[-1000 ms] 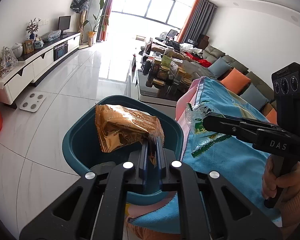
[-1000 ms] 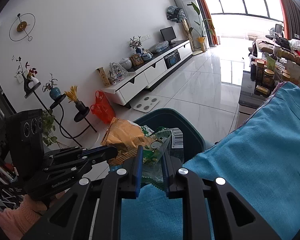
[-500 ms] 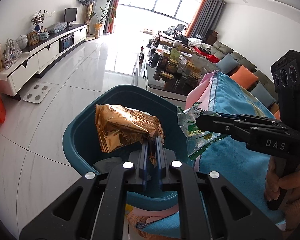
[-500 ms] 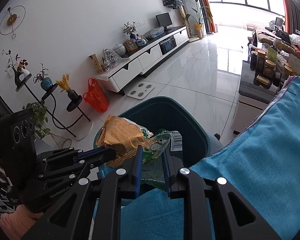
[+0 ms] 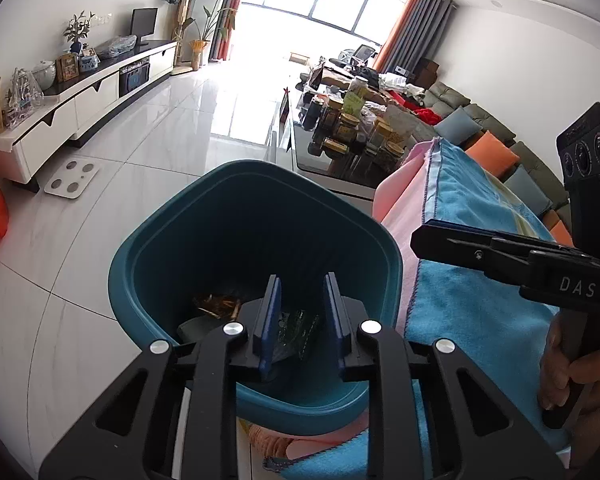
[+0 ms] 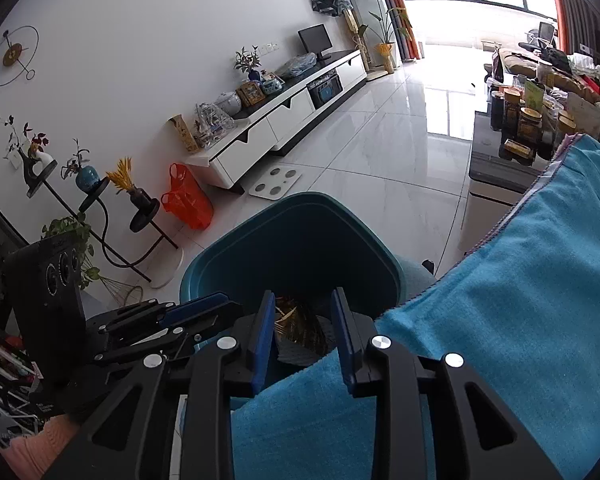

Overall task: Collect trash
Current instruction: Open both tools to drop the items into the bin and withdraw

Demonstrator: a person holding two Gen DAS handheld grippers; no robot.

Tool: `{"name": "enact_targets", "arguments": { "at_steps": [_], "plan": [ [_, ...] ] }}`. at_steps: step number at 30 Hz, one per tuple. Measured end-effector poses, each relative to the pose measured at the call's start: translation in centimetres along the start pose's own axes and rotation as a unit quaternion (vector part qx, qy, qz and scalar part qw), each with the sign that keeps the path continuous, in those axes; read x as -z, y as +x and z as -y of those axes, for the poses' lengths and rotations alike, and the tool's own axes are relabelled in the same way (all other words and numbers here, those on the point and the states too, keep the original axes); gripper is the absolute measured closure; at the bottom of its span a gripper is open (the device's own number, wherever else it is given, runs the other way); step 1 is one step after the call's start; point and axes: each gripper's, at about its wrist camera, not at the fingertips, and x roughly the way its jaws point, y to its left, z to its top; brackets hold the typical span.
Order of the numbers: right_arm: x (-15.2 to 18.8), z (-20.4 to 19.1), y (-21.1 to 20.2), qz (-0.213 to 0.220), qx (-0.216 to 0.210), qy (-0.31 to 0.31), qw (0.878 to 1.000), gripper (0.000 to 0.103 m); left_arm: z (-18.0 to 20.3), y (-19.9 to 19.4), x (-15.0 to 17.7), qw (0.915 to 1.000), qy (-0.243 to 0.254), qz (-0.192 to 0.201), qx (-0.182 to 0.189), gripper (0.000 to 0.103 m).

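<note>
A gold snack wrapper [image 6: 296, 322] and what looked like a darker wrapper [image 5: 296, 330] lay inside the teal bin [image 5: 256, 216]. Above the bin, the left claw [image 5: 302, 312] and the right claw [image 6: 302, 322] were both opening, nothing between their jaws, beside the table's blue cloth [image 6: 500, 320].

Both wrist cameras are looking steeply down from close above the teal bin [image 5: 256, 216] [image 6: 300, 232], sharing it, the blue towel [image 5: 460, 304] [image 6: 520, 320] and white floor beyond.
</note>
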Motion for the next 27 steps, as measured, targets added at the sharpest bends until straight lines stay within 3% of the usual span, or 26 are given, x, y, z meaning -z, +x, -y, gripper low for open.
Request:
{"name": "enact_targets", "arguments": {
  "at_steps": [4, 9, 10, 13, 20, 27],
  "plan": [
    [0.6, 0.4, -1.5, 0.016, 0.001, 0.0, 1.0, 0.069, 0.8, -1.6, -0.1, 0.9997, 0.007, 0.022, 0.01, 0.06],
    [2.1, 0.8, -4.5, 0.043, -0.001, -0.005, 0.999, 0.064, 2.8, -4.0, 0.1, 0.9977, 0.024, 0.056, 0.032, 0.048],
    [2.5, 0.8, -5.4, 0.051, 0.003, -0.007, 0.999, 0.061, 3.4, -4.5, 0.2, 0.9969, 0.028, 0.063, 0.038, 0.041],
    [3.8, 1.1, -8.1, 0.074, 0.012, -0.013, 0.997, 0.055, 5.6, -5.6, 0.6, 0.9934, 0.047, 0.076, 0.072, 0.031],
    [8.0, 4.1, -15.5, 0.132, 0.06, 0.015, 0.989, 0.054, 13.5, -5.6, 2.4, 0.9796, 0.114, 0.064, 0.153, 0.026],
    [12.5, 7.4, -21.5, 0.17, 0.139, 0.058, 0.974, 0.054, 22.2, -3.7, 5.2, 0.9579, 0.173, 0.026, 0.227, 0.026]
  ]
}}
